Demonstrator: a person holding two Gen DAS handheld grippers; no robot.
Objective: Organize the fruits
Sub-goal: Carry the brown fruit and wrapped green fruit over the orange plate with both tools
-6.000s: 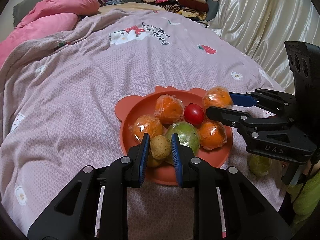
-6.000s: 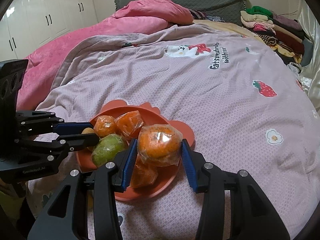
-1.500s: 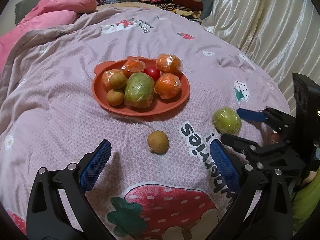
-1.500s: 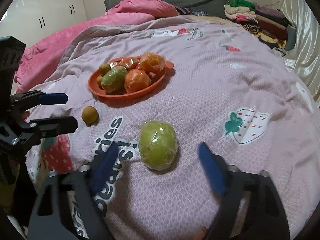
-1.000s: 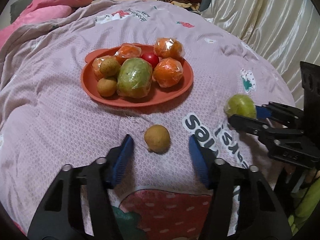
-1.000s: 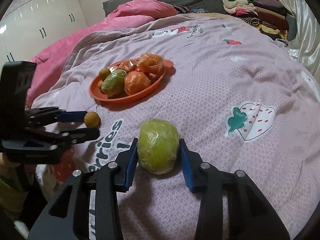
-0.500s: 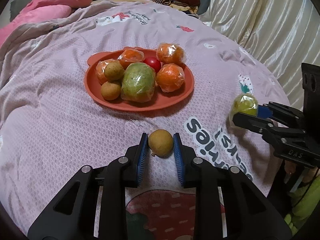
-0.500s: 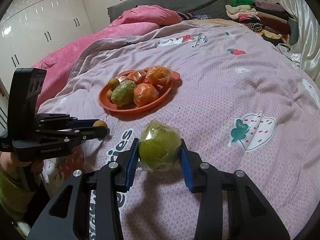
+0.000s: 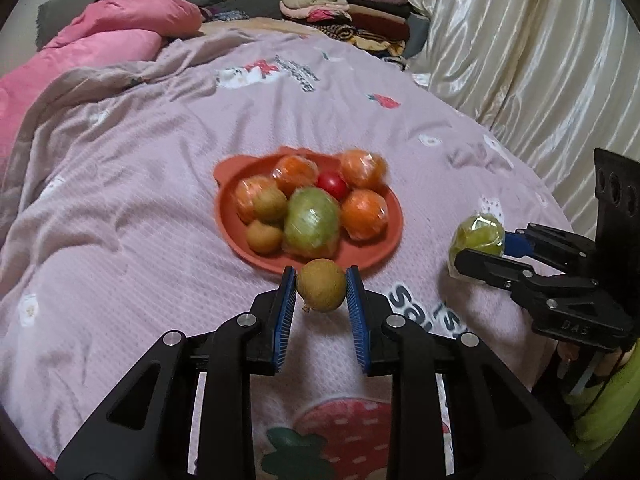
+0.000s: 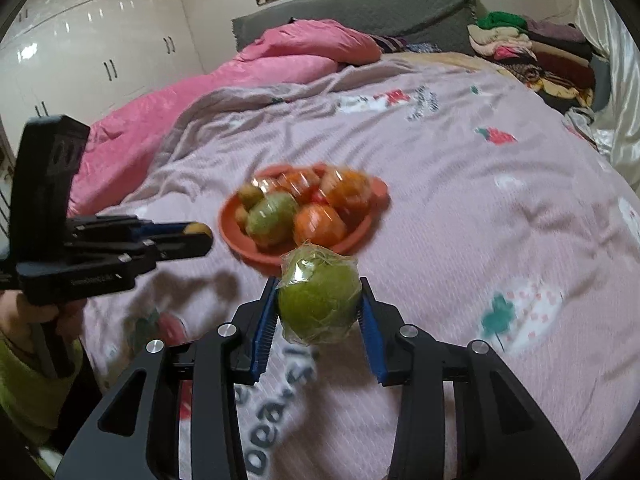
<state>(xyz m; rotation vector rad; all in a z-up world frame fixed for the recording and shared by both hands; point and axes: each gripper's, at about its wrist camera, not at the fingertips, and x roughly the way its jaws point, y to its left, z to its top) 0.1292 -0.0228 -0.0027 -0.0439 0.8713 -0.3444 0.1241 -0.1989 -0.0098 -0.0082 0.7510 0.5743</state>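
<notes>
Nearest you, your left tool (image 9: pixel 321 293) is clamped on a small brown kiwi-like fruit (image 9: pixel 321 290), which half a second ago rested on the bedspread (image 9: pixel 120 208) and now hangs clear of it, in front of the near rim of the orange plate (image 9: pixel 394 216). Your right tool (image 10: pixel 318 312) is closed on a film-wrapped green fruit (image 10: pixel 318 298), likewise raised off the bedspread since a moment ago. Both loose fruits are therefore in hand, and what remains, by this reading, is the carry to the plate.

Beyond the tools, the plate already holds wrapped oranges (image 9: pixel 364 214), a large wrapped green fruit (image 9: pixel 312 222), two small brown fruits (image 9: pixel 264 236) and a red tomato (image 9: pixel 332 185). The pile is crowded; free space shows mainly along the near and left rim, so placing two more risks nudging fruit over the edge.

Farther off lie a pink quilt (image 10: pixel 280 56), folded clothes (image 10: pixel 520 44), white wardrobe doors (image 10: pixel 100 48) and a satin curtain (image 9: pixel 540 60); none blocks the path.
</notes>
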